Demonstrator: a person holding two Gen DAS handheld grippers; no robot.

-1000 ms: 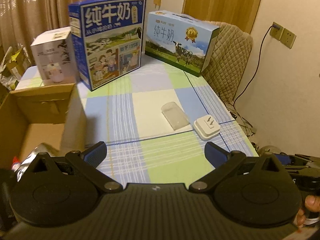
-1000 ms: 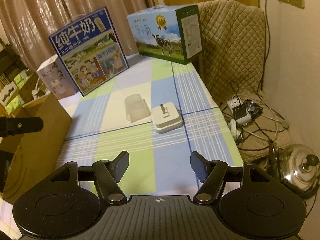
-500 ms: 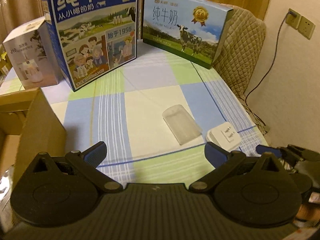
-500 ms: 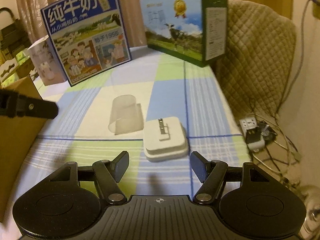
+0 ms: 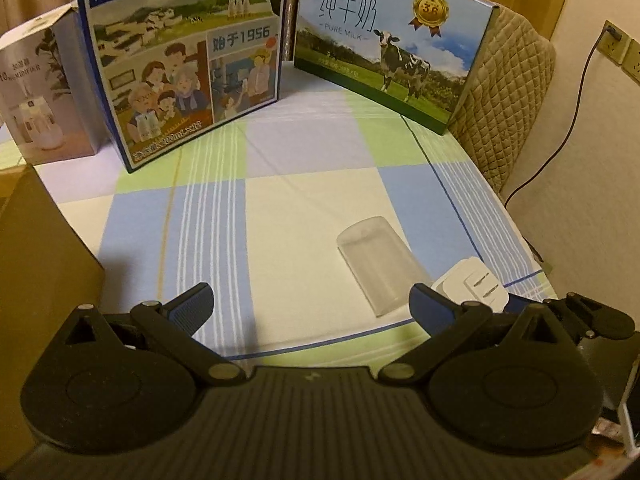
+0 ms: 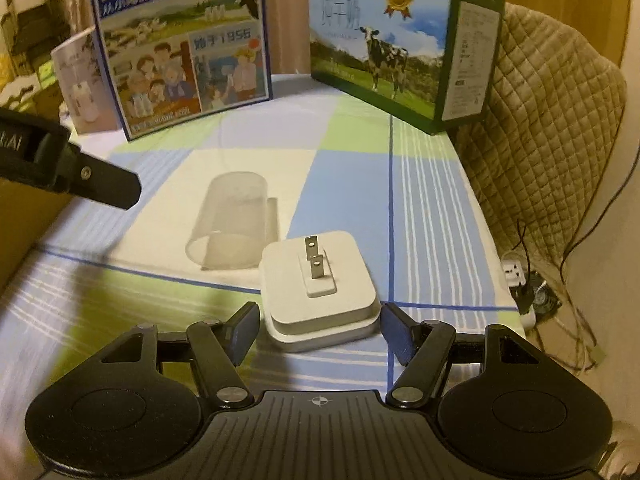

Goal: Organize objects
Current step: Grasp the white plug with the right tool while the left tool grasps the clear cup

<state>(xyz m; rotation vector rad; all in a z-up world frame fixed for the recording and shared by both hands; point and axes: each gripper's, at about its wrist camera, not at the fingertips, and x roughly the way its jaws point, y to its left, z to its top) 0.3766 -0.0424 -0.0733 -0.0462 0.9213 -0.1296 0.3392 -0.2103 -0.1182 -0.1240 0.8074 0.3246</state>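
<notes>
A white square plug adapter (image 6: 320, 300) lies prongs-up on the checked tablecloth (image 6: 432, 216). My right gripper (image 6: 318, 334) is open, its fingertips either side of the adapter's near edge and not pressing it. Just behind it lies a clear plastic cover (image 6: 232, 224) on its side. In the left wrist view the cover (image 5: 380, 264) and the adapter (image 5: 474, 286) sit to the right of centre. My left gripper (image 5: 310, 304) is open and empty above bare cloth, its right finger (image 5: 434, 308) close to the cover. A left gripper finger (image 6: 100, 186) shows at the left of the right wrist view.
Two milk cartons stand at the back: a blue one (image 5: 184, 52) and a cow-print one (image 5: 392, 52). A white humidifier box (image 5: 40, 92) is far left, a cardboard box (image 5: 36, 264) near left. A quilted chair (image 6: 552, 128) and a floor power strip (image 6: 520, 280) lie right.
Both grippers have moved forward and down toward the table. The adapter now sits between the right gripper's fingertips, and the cover is near the left gripper's right finger.
</notes>
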